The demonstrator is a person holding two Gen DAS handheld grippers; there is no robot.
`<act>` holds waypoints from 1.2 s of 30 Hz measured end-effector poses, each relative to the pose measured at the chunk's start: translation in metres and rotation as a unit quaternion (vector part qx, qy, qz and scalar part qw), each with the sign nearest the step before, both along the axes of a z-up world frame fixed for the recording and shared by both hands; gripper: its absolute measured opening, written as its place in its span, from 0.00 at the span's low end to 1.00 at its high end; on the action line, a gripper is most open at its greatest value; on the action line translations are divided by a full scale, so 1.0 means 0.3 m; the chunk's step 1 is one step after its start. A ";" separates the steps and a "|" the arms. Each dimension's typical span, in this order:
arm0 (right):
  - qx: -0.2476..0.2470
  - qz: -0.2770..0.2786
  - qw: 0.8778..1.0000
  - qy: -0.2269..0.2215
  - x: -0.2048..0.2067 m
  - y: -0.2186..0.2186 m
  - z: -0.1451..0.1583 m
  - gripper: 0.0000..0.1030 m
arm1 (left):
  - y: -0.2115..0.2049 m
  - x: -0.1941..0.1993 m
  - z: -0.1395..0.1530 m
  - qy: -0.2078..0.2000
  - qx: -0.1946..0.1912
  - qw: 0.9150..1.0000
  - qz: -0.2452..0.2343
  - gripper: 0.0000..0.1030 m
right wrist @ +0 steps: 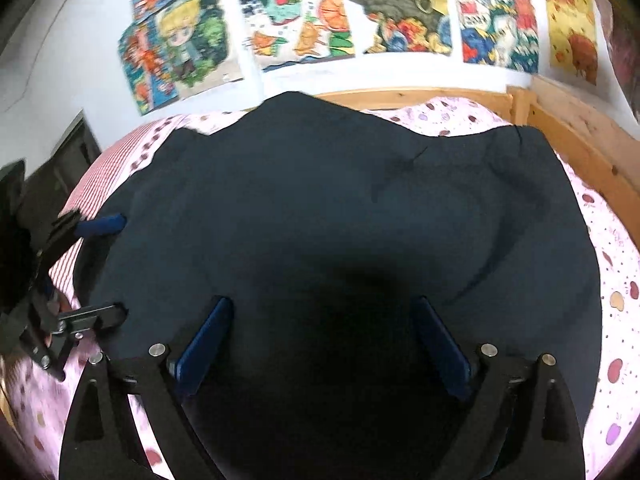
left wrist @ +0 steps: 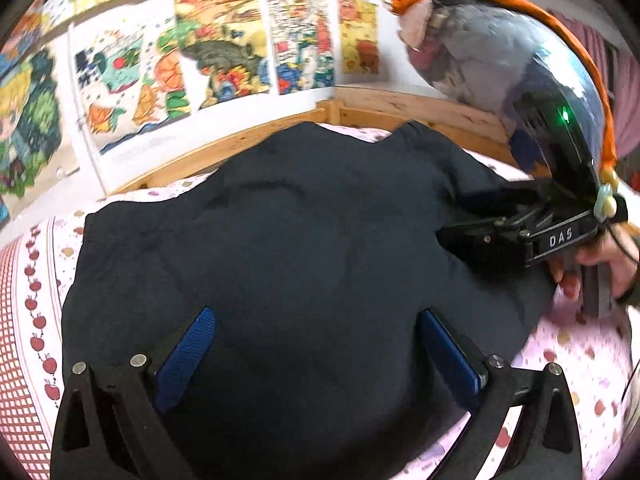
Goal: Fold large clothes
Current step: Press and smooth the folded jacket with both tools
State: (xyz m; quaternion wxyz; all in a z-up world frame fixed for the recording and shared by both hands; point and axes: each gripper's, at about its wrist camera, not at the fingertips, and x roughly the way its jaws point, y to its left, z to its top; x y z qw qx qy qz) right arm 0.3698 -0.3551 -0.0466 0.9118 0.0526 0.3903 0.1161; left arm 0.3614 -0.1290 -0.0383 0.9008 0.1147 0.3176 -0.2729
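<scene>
Now, dark garment (left wrist: 304, 240) spread flat on bed (left wrist: 580, 360), directly under both my hand-held grippers. Left hand-held gripper (left wrist: 316, 354) wide, empty, over near hem; right hand-held gripper (right wrist: 322, 340) likewise, alongside.

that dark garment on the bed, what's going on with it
A person holds a gripper in each hand over a dark garment spread on a bed with a pink patterned sheet. The left gripper and the right gripper both have their jaws wide open above the cloth's near part, with nothing pinched. Nothing shows a fold under way; the cloth lies mostly flat, with a few wrinkles.
</scene>
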 end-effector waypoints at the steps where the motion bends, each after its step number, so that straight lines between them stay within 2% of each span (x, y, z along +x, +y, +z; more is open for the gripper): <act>1: 0.001 -0.004 1.000 0.003 0.016 0.000 -0.005 0.88 | 0.003 0.016 0.000 0.001 -0.002 1.000 0.008 1.00; 5: -0.006 -0.020 1.000 0.011 0.085 0.013 -0.010 0.88 | 0.028 0.116 -0.007 0.019 -0.010 0.997 0.076 1.00; 10: -0.021 -0.027 0.999 0.015 0.145 0.020 -0.001 0.88 | 0.071 0.230 -0.021 0.057 -0.055 0.988 0.130 1.00; 15: -0.034 -0.045 0.998 0.011 0.217 -0.006 0.014 0.88 | 0.091 0.305 -0.038 0.071 -0.070 0.981 0.169 1.00; 20: -0.014 -0.079 0.996 0.024 0.281 -0.078 -0.024 0.88 | 0.071 0.343 -0.077 0.081 -0.049 0.979 0.181 1.00; 28: 0.010 -0.066 0.996 0.065 0.340 -0.105 -0.146 0.93 | 0.009 0.377 -0.134 0.088 0.003 0.980 0.181 1.00; 36: 0.034 -0.069 0.996 0.042 0.317 -0.112 -0.189 0.93 | 0.022 0.362 -0.175 0.076 -0.018 0.982 0.173 1.00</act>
